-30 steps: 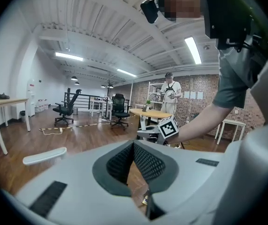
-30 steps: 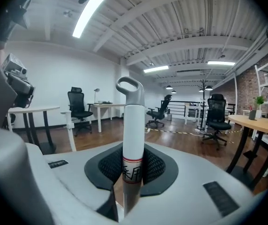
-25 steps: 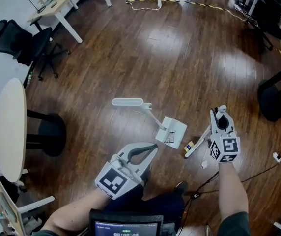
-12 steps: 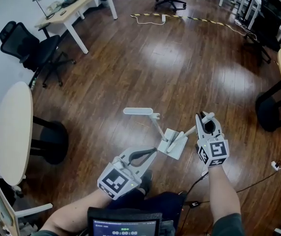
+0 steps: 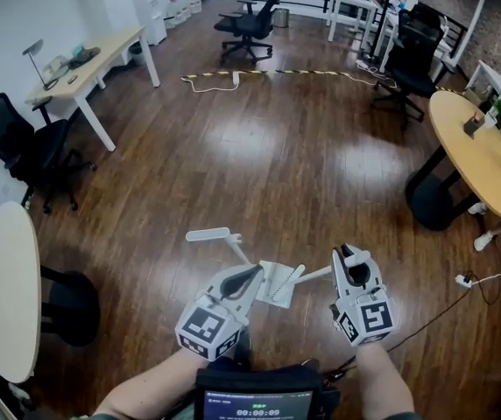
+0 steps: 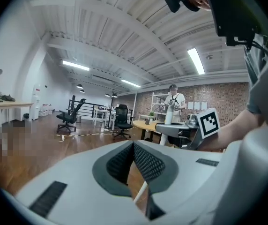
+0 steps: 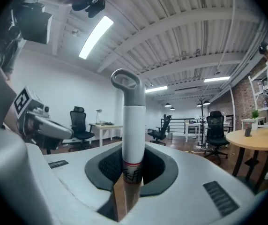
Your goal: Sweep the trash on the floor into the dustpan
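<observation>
Broom (image 5: pixel 308 276) handle sits clamped upright in our right gripper (image 5: pixel 348 255). Our left gripper (image 5: pixel 256 276) is closed on the thin white stem of the dustpan (image 5: pixel 271 278), which lies between both grippers, with the broom's lower end across it.

Dark brown wooden plank floor (image 5: pixel 277 147) spans the scene. Round beige table (image 5: pixel 478 151) stands far right; black office chair (image 5: pixel 14 143) and rectangular pale desk (image 5: pixel 84 73) far left.
</observation>
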`<action>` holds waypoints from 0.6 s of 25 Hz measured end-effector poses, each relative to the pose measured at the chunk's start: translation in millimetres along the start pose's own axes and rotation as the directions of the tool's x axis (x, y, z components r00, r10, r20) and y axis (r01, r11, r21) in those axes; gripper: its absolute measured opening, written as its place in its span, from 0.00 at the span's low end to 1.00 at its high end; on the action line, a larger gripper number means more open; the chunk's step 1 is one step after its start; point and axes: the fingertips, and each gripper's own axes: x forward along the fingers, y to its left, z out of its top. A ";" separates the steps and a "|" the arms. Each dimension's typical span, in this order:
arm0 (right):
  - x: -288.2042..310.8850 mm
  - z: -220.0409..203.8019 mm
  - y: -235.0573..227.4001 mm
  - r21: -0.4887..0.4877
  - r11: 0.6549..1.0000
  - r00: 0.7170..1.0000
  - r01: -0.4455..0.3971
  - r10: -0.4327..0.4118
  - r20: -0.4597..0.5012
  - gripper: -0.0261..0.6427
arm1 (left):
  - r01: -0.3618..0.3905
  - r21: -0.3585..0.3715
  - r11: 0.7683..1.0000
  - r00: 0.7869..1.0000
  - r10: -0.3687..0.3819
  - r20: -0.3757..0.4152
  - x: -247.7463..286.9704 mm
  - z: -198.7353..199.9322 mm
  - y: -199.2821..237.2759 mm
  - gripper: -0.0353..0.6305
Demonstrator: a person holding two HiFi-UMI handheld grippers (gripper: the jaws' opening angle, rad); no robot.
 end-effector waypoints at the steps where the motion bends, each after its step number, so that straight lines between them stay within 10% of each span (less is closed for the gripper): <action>1: -11.6 17.9 -11.2 0.005 1.000 1.000 0.025 -0.026 0.011 0.15 | 0.011 -0.005 1.000 1.000 -0.011 0.011 7.8 11.0 -10.4 0.06; 15: -233.4 165.1 -112.0 0.020 0.965 0.965 0.260 -0.261 0.028 0.15 | 0.064 0.024 0.998 0.981 -0.067 0.182 44.8 159.7 -181.1 0.06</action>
